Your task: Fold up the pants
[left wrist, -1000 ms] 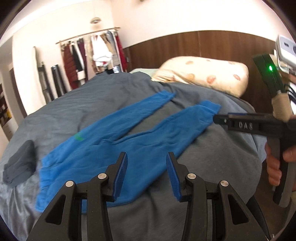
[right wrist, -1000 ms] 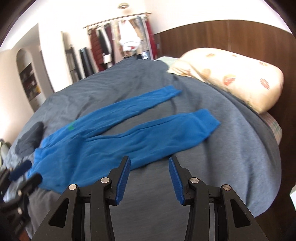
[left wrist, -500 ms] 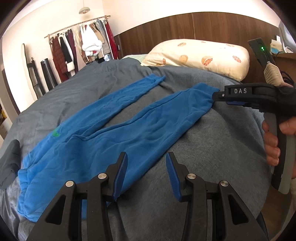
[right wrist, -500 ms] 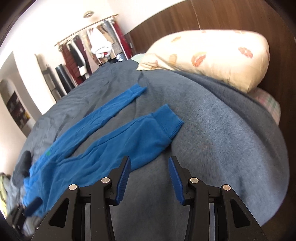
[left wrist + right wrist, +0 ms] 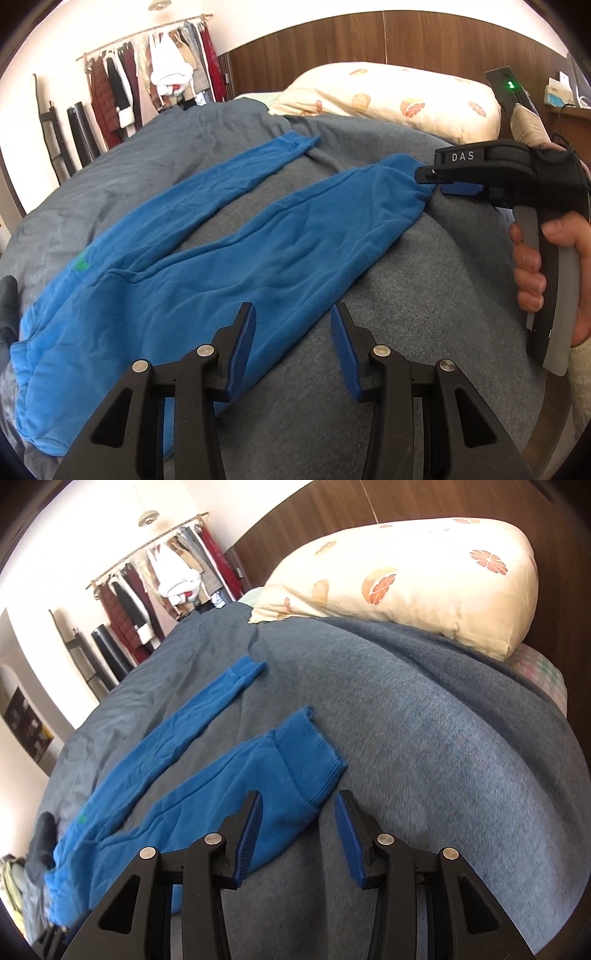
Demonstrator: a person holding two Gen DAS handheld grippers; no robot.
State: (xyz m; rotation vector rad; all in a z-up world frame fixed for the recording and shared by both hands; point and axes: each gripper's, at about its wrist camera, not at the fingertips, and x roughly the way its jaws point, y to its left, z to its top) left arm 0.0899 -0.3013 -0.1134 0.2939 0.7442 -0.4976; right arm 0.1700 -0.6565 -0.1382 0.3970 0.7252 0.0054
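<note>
Blue pants [image 5: 221,266] lie flat on the grey blanket [image 5: 424,295], legs spread apart, waist at the left. My left gripper [image 5: 291,314] hovers open over the near leg's front edge, around mid-thigh, with only fabric below it. A hand holds my right gripper [image 5: 436,181] at the near leg's ribbed cuff [image 5: 310,760]. In the right wrist view the right gripper [image 5: 297,797] has the cuff's near corner just ahead of its left finger. Its jaws are closing, and the pads do not press on the cloth. The pants [image 5: 207,801] stretch away to the left.
A cream pillow [image 5: 424,579] with orange prints lies against the wooden headboard [image 5: 332,48]. A rack of hanging clothes [image 5: 155,77] stands beyond the bed's far side. A dark grey cloth [image 5: 7,306] sits by the waistband. A bedside table [image 5: 565,110] is at the right.
Both grippers came forward and down toward the pants. The right gripper swung right along the near leg and now sits at its cuff. The pants have not moved.
</note>
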